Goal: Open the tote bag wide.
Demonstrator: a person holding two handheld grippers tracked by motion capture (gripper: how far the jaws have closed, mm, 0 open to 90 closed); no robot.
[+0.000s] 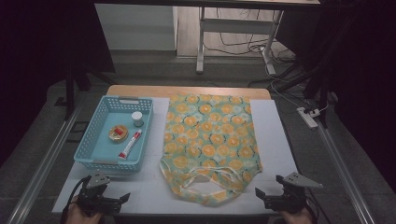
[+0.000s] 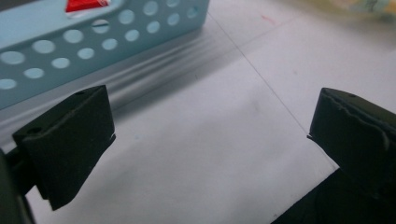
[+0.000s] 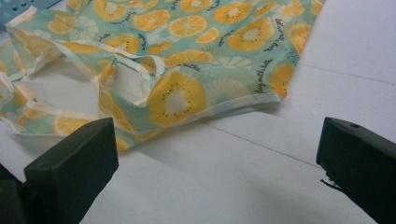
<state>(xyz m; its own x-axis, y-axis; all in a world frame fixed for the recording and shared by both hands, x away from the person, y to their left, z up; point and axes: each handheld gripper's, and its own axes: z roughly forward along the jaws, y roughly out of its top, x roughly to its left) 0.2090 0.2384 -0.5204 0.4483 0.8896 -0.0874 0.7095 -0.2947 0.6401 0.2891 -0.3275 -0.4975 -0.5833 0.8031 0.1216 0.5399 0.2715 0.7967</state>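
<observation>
Orange-slice print on pale green cloth marked the bag (image 1: 212,142), which lay flat in the middle of the white table mat (image 1: 275,140). Its long axis ran away from me, closed bottom at the far end, mouth and handles (image 1: 205,179) at the near end, toward both tools. I held the right gripper (image 1: 261,195) at the near edge, just off the bag's near right corner; in the right gripper view that corner (image 3: 271,93) lay ahead and slightly left of the gap between the jaws. The left gripper (image 1: 122,198) sat at the near edge too, in front of the blue basket (image 1: 95,121), with the bag's near left corner off to its right. I judged the two about equally placed, the right a little closer to cloth, the left closer to the basket wall (image 2: 93,42).

Both sets of jaws stood wide apart with nothing between them; each gripper view showed bare mat in the gap.

Count, as inspected:
- one bag, with two strap handles lying loosely bunched at its mouth;
- one basket, perforated, left of the bag and apart from it;
- three items in the basket: one round tin (image 1: 118,133), one small white-capped jar (image 1: 137,118), one red-and-white tube (image 1: 130,144);
- two grippers, both idle.

I judged that any next reach would go forward toward the bag's mouth.
</observation>
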